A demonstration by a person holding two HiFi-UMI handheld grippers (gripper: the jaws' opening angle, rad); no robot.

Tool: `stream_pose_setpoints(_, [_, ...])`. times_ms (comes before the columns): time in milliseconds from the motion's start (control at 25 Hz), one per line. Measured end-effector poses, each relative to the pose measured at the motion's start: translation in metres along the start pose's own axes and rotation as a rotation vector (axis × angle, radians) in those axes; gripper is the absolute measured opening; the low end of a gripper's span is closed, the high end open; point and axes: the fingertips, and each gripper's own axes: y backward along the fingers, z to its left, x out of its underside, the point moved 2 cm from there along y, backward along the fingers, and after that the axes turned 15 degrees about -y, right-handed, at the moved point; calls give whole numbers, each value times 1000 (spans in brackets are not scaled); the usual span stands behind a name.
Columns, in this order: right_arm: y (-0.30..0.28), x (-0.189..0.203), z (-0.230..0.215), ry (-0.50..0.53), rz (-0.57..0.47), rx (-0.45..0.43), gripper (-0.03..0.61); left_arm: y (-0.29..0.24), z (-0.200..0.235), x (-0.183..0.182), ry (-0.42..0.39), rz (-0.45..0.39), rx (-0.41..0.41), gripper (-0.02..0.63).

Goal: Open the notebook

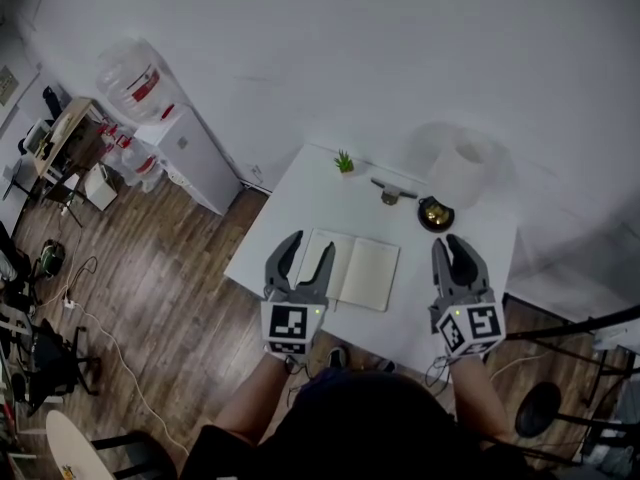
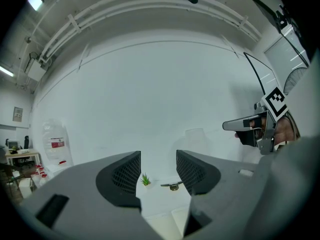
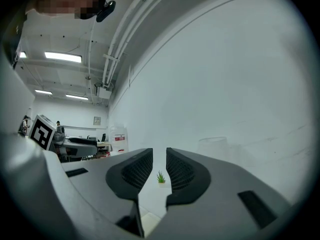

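The left gripper (image 2: 158, 173) is recorded with its jaws apart and nothing between them. Through the gap, a small green plant (image 2: 145, 180) and a dark object (image 2: 173, 185) are seen on the white table (image 2: 156, 200). The pale pages of the notebook (image 2: 167, 225) are noted below. The right gripper (image 2: 240, 126) is observed at the right, side-on.

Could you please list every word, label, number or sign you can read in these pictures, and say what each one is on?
No text is legible anywhere.
Red label on the large clear plastic water bottle: too blurred to read.
Small framed notice on the far wall: too small to read.
Black-and-white square marker cubes: patterns only, no letters.
Open cream-paged notebook: no writing visible.
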Motion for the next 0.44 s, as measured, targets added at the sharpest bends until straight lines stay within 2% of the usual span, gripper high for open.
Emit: stream_pose_setpoints(440, [-5, 8, 6, -2, 10, -6, 71, 2, 4, 8, 4, 6, 3, 218])
